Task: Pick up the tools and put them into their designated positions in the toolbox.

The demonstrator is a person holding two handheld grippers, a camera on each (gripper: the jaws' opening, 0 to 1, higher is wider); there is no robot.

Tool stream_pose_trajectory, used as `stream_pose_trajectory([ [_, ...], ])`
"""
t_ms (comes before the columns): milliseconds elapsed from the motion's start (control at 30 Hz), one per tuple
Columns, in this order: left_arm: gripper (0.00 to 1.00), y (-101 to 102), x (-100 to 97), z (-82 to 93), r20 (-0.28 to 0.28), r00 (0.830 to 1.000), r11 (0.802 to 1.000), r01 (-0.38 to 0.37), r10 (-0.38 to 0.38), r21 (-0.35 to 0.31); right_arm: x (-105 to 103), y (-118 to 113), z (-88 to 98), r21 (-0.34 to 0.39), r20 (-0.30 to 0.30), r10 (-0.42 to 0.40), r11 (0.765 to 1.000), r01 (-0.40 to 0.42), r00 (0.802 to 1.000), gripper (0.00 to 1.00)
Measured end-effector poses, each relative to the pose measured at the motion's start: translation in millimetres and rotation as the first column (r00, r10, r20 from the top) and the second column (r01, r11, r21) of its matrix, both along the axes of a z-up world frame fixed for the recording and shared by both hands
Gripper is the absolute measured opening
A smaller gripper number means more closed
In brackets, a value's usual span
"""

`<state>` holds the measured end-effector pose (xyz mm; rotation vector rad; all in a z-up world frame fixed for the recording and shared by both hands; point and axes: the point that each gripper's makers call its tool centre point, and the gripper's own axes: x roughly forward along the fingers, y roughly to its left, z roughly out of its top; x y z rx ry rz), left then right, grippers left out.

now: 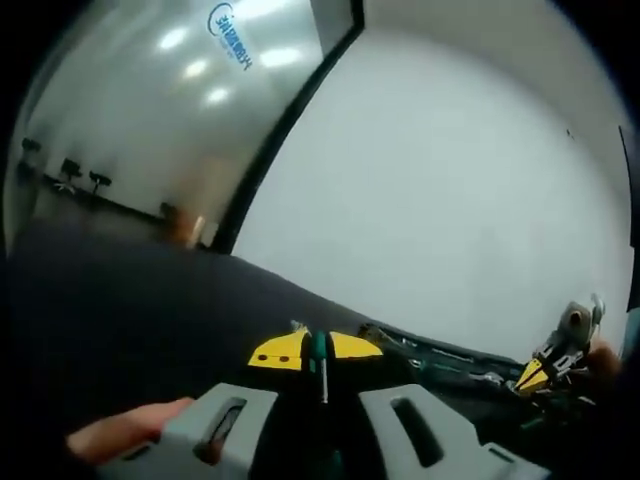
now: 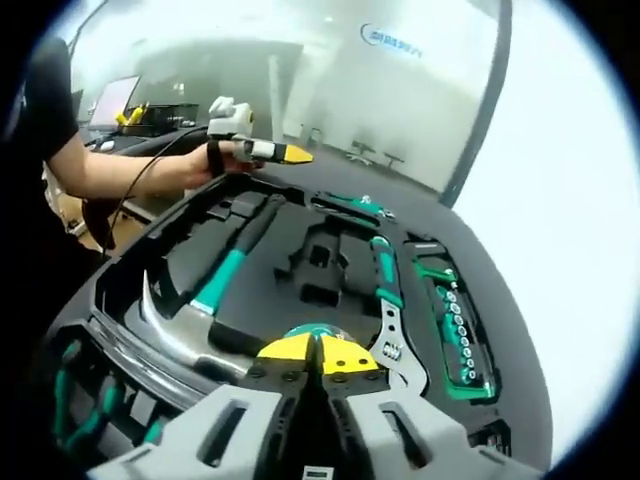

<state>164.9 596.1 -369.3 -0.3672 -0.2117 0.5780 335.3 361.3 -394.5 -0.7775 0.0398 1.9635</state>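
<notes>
Looking along the left tool [image 1: 316, 362], its yellow-tipped jaws are pressed together on a thin green-and-metal piece whose kind I cannot tell. Beyond its tips runs a dark surface [image 1: 130, 310]. Farther off stand a plain white wall [image 1: 450, 200] and a frosted glass partition [image 1: 150, 110] with a blue logo and reflected ceiling lights, split by a dark frame. The right tool [image 1: 545, 368] shows far right of the jaws.

In the right gripper view, the right tool [image 2: 318, 352] has its jaws together, with a green rounded part just ahead of the tips; whether it is gripped I cannot tell. Ahead lies the open black toolbox [image 2: 150, 240]: a hammer [image 2: 195, 300] left of the tips, a wrench [image 2: 388, 320] right, sockets [image 2: 455, 330] farther right. The left tool [image 2: 290, 154] hangs beyond the box.
</notes>
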Motion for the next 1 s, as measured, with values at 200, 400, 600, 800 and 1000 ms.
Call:
stream_pose_trajectory([
  [200,0.1,-0.7,0.4,-0.9,-0.007,1.0,1.0,-0.002,0.002,0.0,3.2,-2.1,-2.0,0.001,-0.121,-0.018,1.0,0.018,0.992,0.0],
  [400,0.1,2.6,0.5,-3.1,-0.016,1.0,1.0,-0.004,0.004,-0.006,-1.7,-2.3,1.4,0.071,0.036,0.083,0.994,-0.086,0.996,0.0],
  [600,0.1,0.4,-0.1,-3.3,-0.02,1.0,1.0,-0.007,0.007,-0.003,22.4,-1.8,-0.4,0.001,0.036,-0.033,0.999,0.033,0.999,0.0],
  [800,0.1,1.7,-0.5,-3.5,-0.019,1.0,1.0,-0.005,0.005,0.0,24.3,-4.9,-0.9,0.013,0.015,-0.043,0.999,0.043,0.999,0.0],
  [1000,0.1,-0.5,-0.4,-2.7,-0.017,1.0,1.0,-0.002,0.002,0.007,28.0,-6.0,-6.3,0.015,0.055,-0.055,0.998,0.054,0.997,0.0],
])
